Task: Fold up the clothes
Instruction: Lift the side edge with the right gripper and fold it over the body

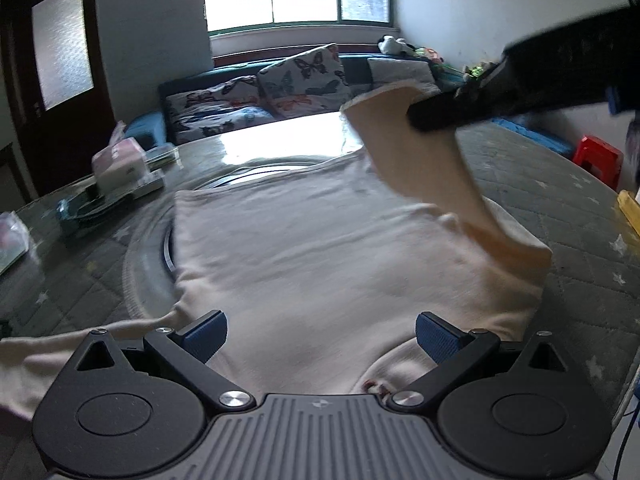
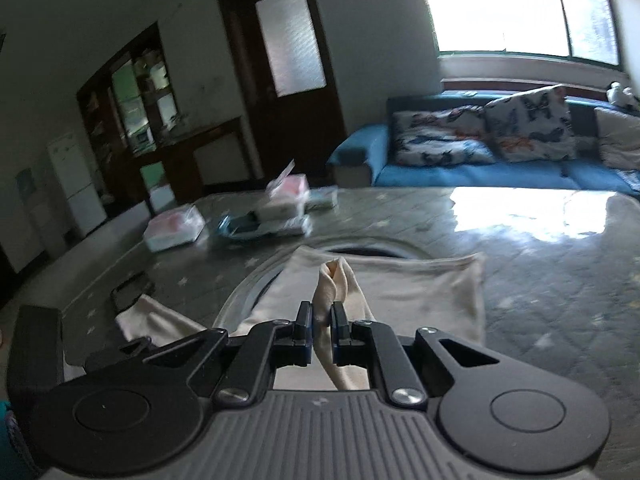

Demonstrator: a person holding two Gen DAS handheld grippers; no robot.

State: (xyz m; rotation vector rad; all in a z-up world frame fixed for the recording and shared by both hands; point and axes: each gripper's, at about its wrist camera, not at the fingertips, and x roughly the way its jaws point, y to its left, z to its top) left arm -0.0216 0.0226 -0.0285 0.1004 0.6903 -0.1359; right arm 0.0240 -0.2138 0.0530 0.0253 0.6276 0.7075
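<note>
A cream long-sleeved shirt [image 1: 328, 248] lies spread flat on the table, collar toward the left wrist camera. My left gripper [image 1: 320, 338] hovers open over the collar end, with nothing between its blue pads. The shirt's right sleeve [image 1: 420, 152] is lifted off the table, pinched near its cuff by my right gripper [image 1: 424, 118], which reaches in from the upper right. In the right wrist view the right gripper [image 2: 322, 326] is shut on the bunched sleeve [image 2: 336, 280], and the shirt body [image 2: 420, 296] lies beyond it. The other sleeve [image 1: 60, 352] trails off to the left.
The table [image 1: 560, 200] has a quilted grey star-patterned cover and a round glass turntable [image 1: 148, 272] under the shirt. Tissue packs and boxes [image 2: 276, 208] sit at its far left. A blue sofa [image 2: 480, 160] with butterfly cushions stands behind, and a red stool [image 1: 598, 158] at the right.
</note>
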